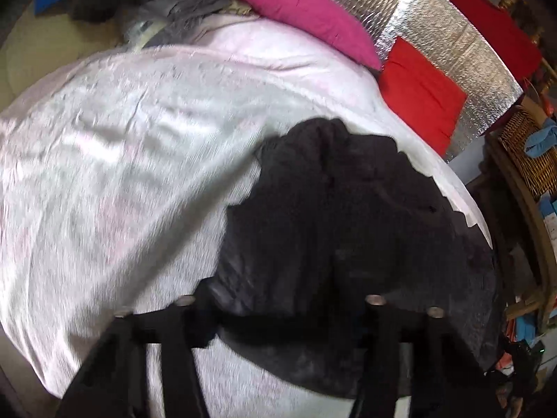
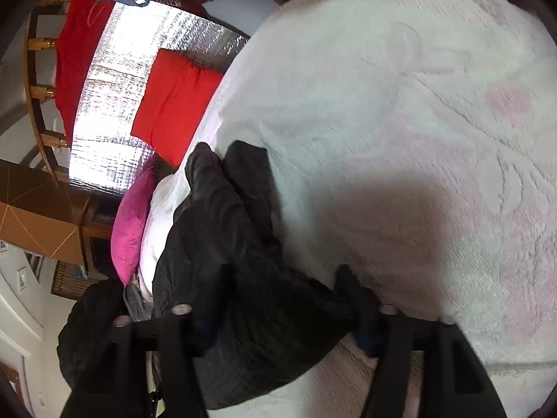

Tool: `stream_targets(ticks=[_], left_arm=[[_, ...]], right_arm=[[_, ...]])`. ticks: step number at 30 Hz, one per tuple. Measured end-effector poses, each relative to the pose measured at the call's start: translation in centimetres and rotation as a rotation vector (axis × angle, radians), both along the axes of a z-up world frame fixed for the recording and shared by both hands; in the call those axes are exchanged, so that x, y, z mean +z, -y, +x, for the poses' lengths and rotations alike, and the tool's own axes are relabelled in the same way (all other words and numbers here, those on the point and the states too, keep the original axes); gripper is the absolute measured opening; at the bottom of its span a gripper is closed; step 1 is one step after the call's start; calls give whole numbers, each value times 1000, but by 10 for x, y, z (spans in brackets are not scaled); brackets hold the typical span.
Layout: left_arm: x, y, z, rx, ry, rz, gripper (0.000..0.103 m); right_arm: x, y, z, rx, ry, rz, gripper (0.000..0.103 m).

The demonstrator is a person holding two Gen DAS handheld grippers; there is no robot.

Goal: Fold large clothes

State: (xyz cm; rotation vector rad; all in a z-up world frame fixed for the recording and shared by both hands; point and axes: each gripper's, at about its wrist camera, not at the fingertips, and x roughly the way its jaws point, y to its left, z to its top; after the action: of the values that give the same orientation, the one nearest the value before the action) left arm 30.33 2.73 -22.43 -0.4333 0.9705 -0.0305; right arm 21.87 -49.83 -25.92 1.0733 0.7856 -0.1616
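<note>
A dark grey, almost black garment (image 1: 348, 216) lies bunched on a pale pink blanket (image 1: 122, 156) covering the bed. In the left wrist view my left gripper (image 1: 278, 313) is right over the garment's near edge; its fingertips are lost against the dark cloth, so its state is unclear. In the right wrist view the same garment (image 2: 236, 278) runs from the gripper toward the pillows. My right gripper (image 2: 278, 299) has its fingers (image 2: 351, 292) spread on either side of the cloth, which fills the gap between them.
A magenta pillow (image 1: 306, 17) and a red pillow (image 1: 421, 94) lie at the head of the bed against a silver foil panel (image 1: 449, 41). A grey clothes heap (image 1: 188, 7) sits at the far corner. A wicker basket (image 1: 529, 149) stands beside the bed.
</note>
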Motion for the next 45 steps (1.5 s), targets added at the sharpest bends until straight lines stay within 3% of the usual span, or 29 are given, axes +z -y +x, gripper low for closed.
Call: stream_targets(ticks=[1, 4, 6, 9, 11, 13, 17, 22, 25, 28, 34, 36, 38, 40, 43, 45], left_arm=[[2, 1, 4, -5, 10, 9, 42], [7, 4, 24, -6, 33, 48, 36], [1, 5, 39, -1, 7, 54, 36], [-6, -5, 39, 23, -39, -25, 37], [-2, -10, 31, 29, -54, -56, 46], [-3, -19, 11, 26, -64, -72, 50], [13, -36, -26, 47, -19, -60, 75], [21, -49, -63, 45, 20, 18, 78], [7, -36, -67, -24, -12, -45, 78], [-10, -20, -50, -96, -82, -163, 78], [-29, -21, -18, 4, -90, -272, 78], [-29, -21, -10, 22, -76, -272, 68], [-27, -16, -1, 15, -56, -258, 51], [-17, -12, 7, -3, -19, -210, 43], [-3, -4, 20, -25, 32, -142, 38], [0, -4, 28, -19, 50, -145, 37]], right_arm=[[10, -6, 2, 4, 12, -60, 44], [31, -22, 5, 4, 60, -194, 40], [29, -24, 13, 2, 44, -217, 40], [9, -18, 23, 4, -31, -161, 40], [8, -15, 17, -6, -46, -121, 50], [5, -13, 12, 3, -40, -69, 72], [4, -11, 3, 17, -41, -35, 73], [1, -12, -3, 15, -31, 13, 76], [-2, -18, 6, 32, -26, 20, 77], [-2, -26, 15, 50, -13, -14, 77], [3, -42, 20, 80, -17, -120, 59], [5, -46, 22, 91, -18, -155, 57], [4, -46, 23, 93, -23, -165, 56], [7, -48, 27, 98, -19, -192, 53], [21, -58, 39, 126, 20, -279, 48], [28, -63, 48, 133, 44, -317, 47]])
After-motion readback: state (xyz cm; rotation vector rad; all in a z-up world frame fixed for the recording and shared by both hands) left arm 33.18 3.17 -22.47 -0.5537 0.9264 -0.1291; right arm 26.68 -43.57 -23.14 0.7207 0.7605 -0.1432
